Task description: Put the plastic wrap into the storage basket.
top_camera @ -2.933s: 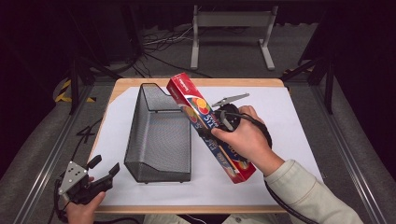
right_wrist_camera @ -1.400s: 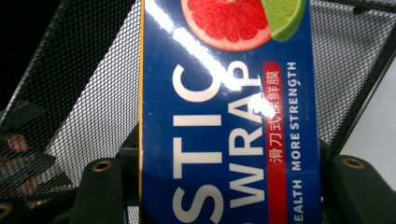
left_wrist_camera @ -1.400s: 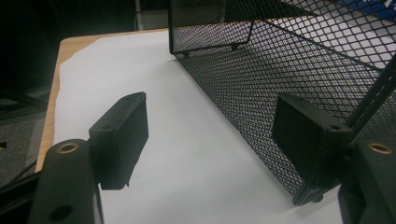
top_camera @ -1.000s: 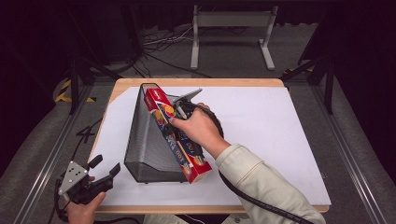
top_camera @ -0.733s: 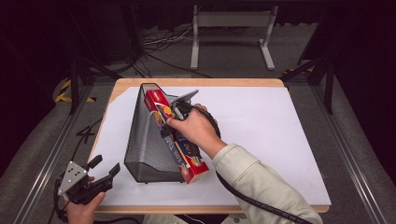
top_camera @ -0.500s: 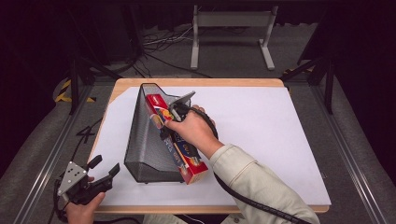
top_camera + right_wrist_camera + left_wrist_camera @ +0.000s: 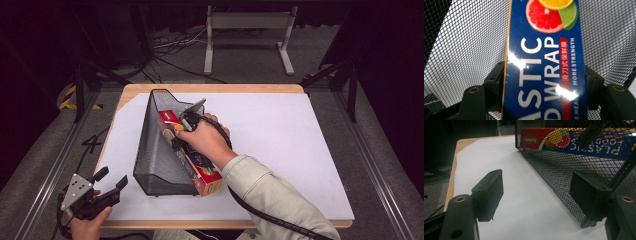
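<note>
Gripping plastic wrap box [image 7: 192,157] lengthwise inside mesh basket [image 7: 159,150], right claw [image 7: 544,82] clamped, left claw [image 7: 536,192] apart.

I see a pale beige sleeve [image 7: 270,192] on the right arm. Both grippers are black; the left gripper [image 7: 111,179] carries a grey three-cornered plate [image 7: 76,188], and brass-coloured screw eyes [image 7: 460,199] sit behind its jaws. A thick black cable [image 7: 265,215] trails under the sleeve.

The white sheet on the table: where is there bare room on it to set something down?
The widest bare patch of the white sheet lies between the person's right hand and the table's right edge. A narrower strip runs left of the mesh holder, toward the left gripper. It is crowded at the holder, where the right gripper grips the plastic wrap box.
</note>
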Motion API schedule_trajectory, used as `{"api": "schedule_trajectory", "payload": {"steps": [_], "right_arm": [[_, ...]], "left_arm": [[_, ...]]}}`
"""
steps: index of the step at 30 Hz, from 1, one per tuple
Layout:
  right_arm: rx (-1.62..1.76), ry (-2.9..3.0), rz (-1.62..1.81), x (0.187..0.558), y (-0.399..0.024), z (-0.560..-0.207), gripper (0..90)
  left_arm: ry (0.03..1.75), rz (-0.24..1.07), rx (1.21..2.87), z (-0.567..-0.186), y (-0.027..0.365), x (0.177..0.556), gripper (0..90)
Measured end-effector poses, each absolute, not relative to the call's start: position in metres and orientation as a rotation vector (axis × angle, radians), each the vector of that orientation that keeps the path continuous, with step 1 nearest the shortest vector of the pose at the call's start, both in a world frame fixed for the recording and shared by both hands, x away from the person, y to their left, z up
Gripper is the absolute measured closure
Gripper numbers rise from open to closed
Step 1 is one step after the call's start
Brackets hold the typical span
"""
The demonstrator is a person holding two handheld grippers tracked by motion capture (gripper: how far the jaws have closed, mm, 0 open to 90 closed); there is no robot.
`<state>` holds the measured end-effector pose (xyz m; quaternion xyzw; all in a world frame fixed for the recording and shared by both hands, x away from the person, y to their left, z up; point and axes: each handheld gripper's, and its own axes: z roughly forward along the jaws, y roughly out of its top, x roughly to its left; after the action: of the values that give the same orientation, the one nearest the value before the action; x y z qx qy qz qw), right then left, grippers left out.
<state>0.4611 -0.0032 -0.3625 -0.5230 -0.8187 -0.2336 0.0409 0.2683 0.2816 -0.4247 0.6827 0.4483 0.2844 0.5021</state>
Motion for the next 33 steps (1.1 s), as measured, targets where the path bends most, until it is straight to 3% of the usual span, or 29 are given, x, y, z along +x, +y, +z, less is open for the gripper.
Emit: {"api": "schedule_trajectory", "payload": {"steps": [15, 33], "right_arm": [[-1.517, -2.604, -0.871, 0.455, -0.009, -0.344, 22.7], [-1.167, -2.750, -1.399, 0.422, -0.057, -0.292, 18.4]], "left_arm": [[1.084, 0.683, 1.654, -0.425, 0.282, 0.269, 27.8], [1.092, 0.686, 1.644, -0.424, 0.280, 0.269, 27.8]]}}
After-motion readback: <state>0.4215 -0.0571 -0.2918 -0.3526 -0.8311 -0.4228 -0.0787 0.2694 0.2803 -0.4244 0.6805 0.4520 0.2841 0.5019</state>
